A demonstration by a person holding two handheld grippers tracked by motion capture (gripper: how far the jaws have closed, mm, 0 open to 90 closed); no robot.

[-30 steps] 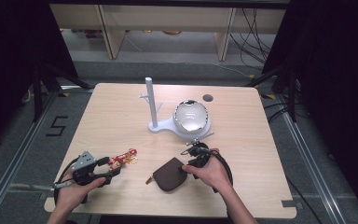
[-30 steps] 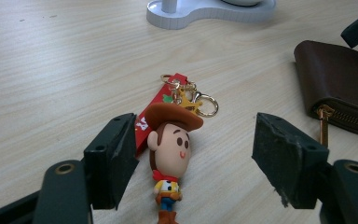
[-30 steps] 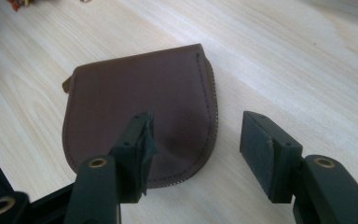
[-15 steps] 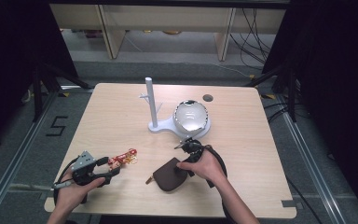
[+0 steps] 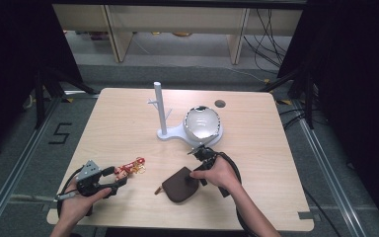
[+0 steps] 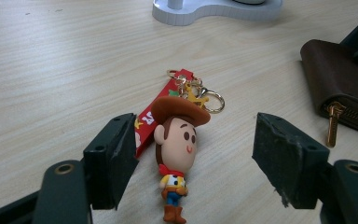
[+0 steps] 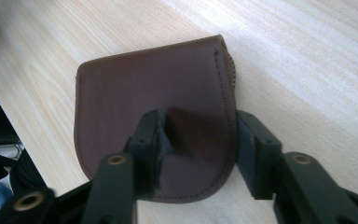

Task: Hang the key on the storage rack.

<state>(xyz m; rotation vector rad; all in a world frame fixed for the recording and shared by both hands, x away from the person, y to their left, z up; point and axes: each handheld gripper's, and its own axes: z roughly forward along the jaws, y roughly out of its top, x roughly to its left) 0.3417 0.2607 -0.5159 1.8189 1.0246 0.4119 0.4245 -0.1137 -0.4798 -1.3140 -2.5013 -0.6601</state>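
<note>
A: Two claws — what has each got?
B: Right claw (image 7: 198,154), jaws just closing, pinches the brown pouch (image 7: 154,107) on the counter (image 7: 307,70). Left claw (image 6: 196,163) gapes; cowboy keychain (image 6: 177,149) lies between, unheld.

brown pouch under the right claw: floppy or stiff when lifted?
Probably soft: the brown pouch looks like thin stitched leather lying flat on the table, so it may sag. Likely light. Its zipper pull could dangle once raised.

Dark brown pouch (image 7: 154,93), red keychain strap (image 6: 154,112)
</note>
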